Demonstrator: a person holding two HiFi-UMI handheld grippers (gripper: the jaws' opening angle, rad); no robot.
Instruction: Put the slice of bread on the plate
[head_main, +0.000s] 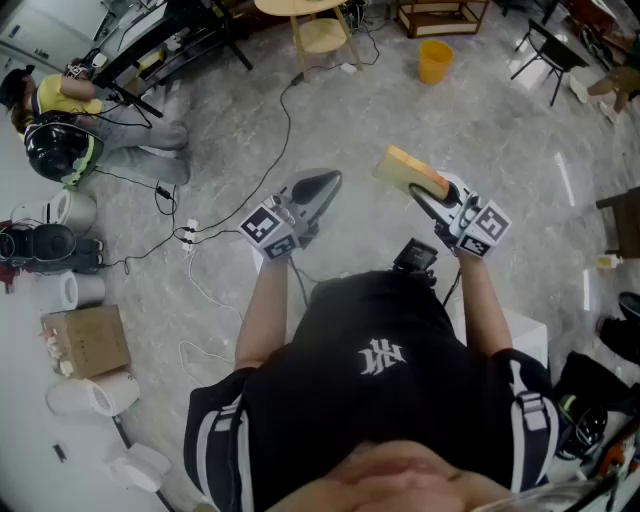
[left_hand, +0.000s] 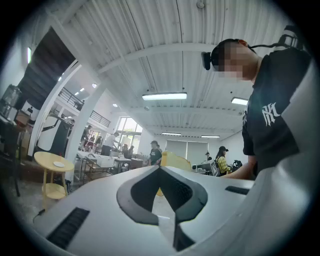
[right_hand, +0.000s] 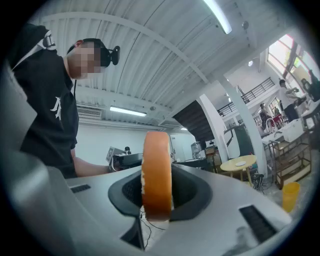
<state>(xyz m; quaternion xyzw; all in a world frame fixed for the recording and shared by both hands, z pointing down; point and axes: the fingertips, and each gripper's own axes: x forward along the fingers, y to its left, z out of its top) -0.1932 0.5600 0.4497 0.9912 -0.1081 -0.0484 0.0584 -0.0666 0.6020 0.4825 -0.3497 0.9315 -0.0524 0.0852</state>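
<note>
- Starting on the left, the left claw is pinched shut with nothing in it, held up over the floor.
- Next to it, the slice of bread stands on its edge. It sticks out past the tips and points away from the person.
- The right claw squeezes the near end of the bread, so this hand has to carry it.
- No plate shows close by. A small white thing lies on the round yellow worktop, far off to the right. It may be the plate, but it is too small to tell.
</note>
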